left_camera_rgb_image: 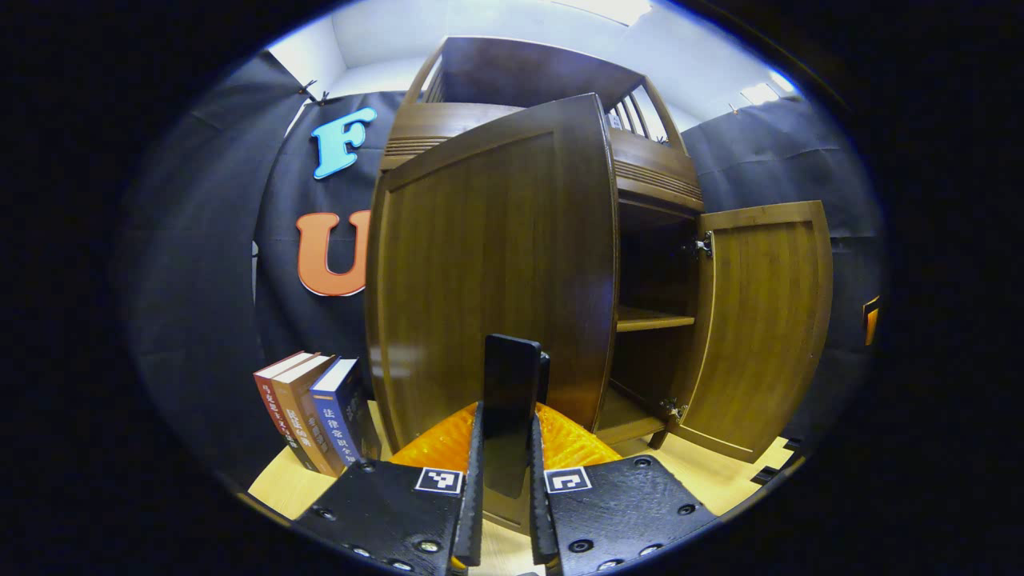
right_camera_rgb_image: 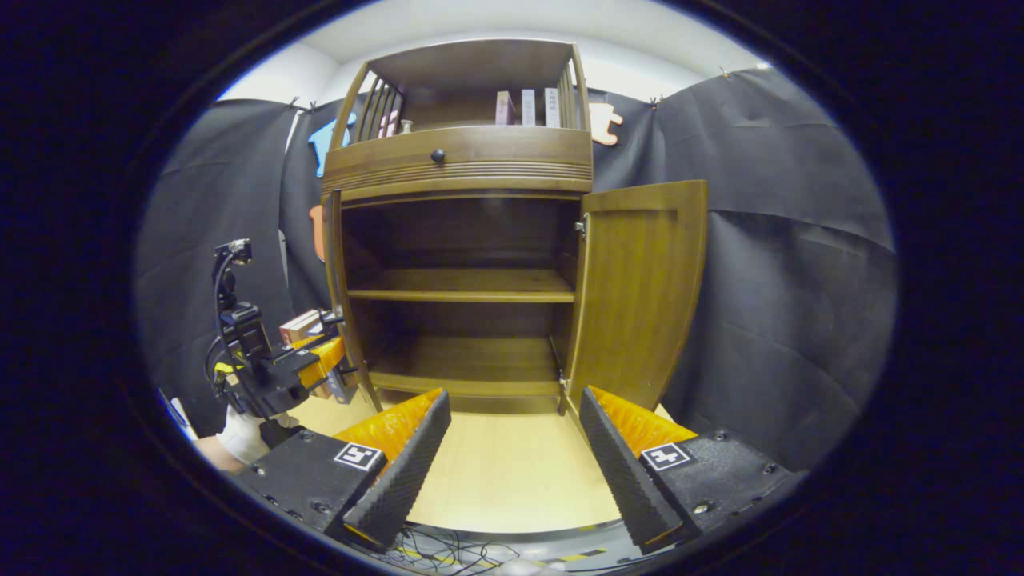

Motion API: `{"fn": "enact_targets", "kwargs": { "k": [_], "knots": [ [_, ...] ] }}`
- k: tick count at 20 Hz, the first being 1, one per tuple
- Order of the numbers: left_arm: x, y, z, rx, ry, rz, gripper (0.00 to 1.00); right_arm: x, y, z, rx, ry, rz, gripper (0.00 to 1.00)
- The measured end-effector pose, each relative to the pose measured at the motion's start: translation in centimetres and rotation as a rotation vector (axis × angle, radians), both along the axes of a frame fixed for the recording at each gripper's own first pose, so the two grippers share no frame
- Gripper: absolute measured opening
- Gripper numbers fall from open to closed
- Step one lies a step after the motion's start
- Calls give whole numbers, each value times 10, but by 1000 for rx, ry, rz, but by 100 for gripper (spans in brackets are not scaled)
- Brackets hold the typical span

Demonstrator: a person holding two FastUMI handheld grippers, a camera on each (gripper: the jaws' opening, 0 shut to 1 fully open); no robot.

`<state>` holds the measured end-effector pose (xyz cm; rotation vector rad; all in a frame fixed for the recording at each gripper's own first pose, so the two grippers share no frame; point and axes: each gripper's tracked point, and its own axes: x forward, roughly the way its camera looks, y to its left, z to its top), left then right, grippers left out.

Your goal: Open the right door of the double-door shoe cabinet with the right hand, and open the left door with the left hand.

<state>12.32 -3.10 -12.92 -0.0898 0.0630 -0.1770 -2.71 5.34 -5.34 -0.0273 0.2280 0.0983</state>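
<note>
1. On the light wood floor, the cabinet [right_camera_rgb_image: 460,264] stands against the black wall, both doors swung out.
2. My left gripper [left_camera_rgb_image: 506,480] is pinched narrow on the black handle [left_camera_rgb_image: 512,392] of the left door [left_camera_rgb_image: 488,272], which is about half open.
3. Right door [right_camera_rgb_image: 636,296] is fully open; my right gripper [right_camera_rgb_image: 512,448] is spread wide, holding nothing, well apart from it.
4. Shelves inside look bare.
5. Books [left_camera_rgb_image: 316,412] lean just beside the cabinet's left side.
6. Right gripper view also catches the left gripper [right_camera_rgb_image: 316,364] and a hand [right_camera_rgb_image: 240,436] at the left door's edge.
</note>
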Motion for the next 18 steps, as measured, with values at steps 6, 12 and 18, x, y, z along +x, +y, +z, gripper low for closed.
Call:
{"fn": "enact_targets", "kwargs": {
  "k": [6,12,18],
  "knots": [
    [-22,43,-1,6,7,48,23,-1,24,-5,-5,6,61,100],
    [-31,84,-5,70,6,98,7,-3,47,-13,11,21,115,100],
    [-32,145,-10,48,25,135,0,-3,62,-19,23,44,156,100]
  ]
}}
